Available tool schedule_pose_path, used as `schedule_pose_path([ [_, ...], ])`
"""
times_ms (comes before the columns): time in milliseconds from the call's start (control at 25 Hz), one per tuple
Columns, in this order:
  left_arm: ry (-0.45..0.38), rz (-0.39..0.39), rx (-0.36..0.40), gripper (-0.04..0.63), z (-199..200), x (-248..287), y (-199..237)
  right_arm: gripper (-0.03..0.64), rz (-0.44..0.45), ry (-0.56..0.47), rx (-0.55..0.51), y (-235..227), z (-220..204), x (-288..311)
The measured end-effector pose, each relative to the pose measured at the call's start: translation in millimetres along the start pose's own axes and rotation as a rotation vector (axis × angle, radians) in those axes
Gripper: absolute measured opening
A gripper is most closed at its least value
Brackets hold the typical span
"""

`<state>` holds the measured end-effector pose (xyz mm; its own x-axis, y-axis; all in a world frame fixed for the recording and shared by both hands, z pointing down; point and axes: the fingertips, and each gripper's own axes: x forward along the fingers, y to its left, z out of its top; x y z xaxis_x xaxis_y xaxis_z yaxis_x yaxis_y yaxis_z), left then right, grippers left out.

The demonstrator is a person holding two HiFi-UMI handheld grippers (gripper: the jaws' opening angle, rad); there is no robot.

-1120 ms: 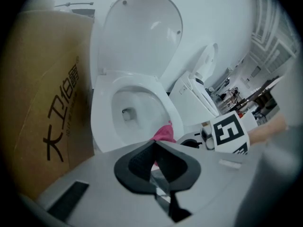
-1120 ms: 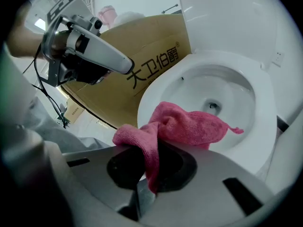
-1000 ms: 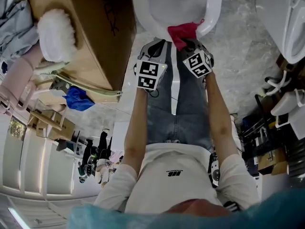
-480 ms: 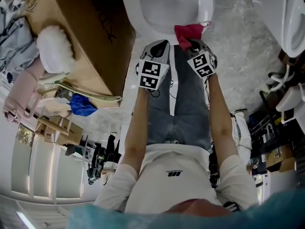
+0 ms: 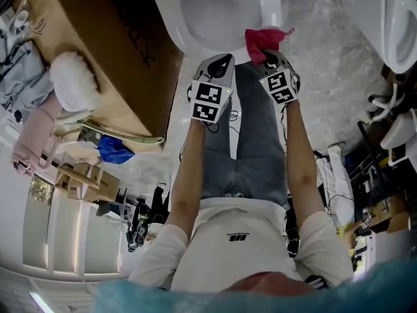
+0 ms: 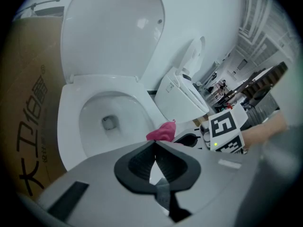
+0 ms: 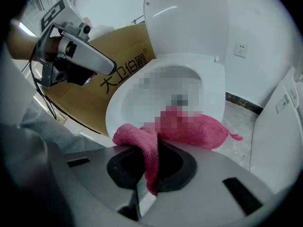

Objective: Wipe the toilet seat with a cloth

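The white toilet seat [image 5: 273, 12] rings the bowl at the top of the head view, and its lid [image 7: 187, 18] stands up behind. A pink cloth [image 7: 189, 129] lies over the seat's front right rim. My right gripper [image 7: 150, 161] is shut on a fold of that cloth [image 5: 264, 40], just before the rim [image 7: 214, 96]. To its left my left gripper [image 5: 218, 62] hovers near the seat's front edge, shut with nothing between its jaws [image 6: 155, 148]. From there the cloth [image 6: 161, 131] shows to the right of the bowl.
A large cardboard box [image 5: 124, 51] stands tight against the toilet's left side. A white fluffy brush head [image 5: 75, 77] and a blue item [image 5: 114, 149] lie beyond it. Another white toilet [image 5: 394, 18] and dark clutter [image 5: 384, 175] sit at the right, across a marbled floor [image 5: 319, 77].
My right gripper has slid the cloth rightward along the front rim, toward the seat's right side. The left gripper has kept its place beside it.
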<state>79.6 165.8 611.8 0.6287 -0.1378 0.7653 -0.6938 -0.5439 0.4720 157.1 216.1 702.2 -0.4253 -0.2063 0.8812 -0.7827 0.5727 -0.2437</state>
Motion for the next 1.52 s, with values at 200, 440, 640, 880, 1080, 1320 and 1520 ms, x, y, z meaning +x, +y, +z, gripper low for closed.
schedule_pose_path([
  [200, -0.002, -0.006, 0.008, 0.009, 10, 7, -4, 0.017, -0.017, -0.009, 0.005, -16, 5, -3],
  [440, -0.007, -0.006, 0.009, 0.009, 20, 13, -3, 0.017, -0.045, -0.029, 0.029, -34, 13, -3],
  [640, -0.012, -0.004, 0.009, 0.009, 28, 17, -2, 0.017, -0.059, -0.041, 0.031, -48, 23, -2],
  [880, -0.023, -0.004, 0.010, 0.009, 41, 21, -2, 0.017, -0.074, -0.058, 0.028, -69, 36, 0],
  [1080, -0.030, -0.007, 0.015, 0.009, 53, 26, -1, 0.017, -0.073, -0.079, 0.009, -82, 51, 2],
  [1320, -0.040, -0.015, 0.025, 0.009, 69, 34, 0, 0.017, -0.074, -0.096, 0.015, -94, 64, 5],
  [1520, -0.051, -0.017, 0.027, 0.009, 83, 39, 1, 0.017, -0.077, -0.117, 0.024, -104, 78, 7],
])
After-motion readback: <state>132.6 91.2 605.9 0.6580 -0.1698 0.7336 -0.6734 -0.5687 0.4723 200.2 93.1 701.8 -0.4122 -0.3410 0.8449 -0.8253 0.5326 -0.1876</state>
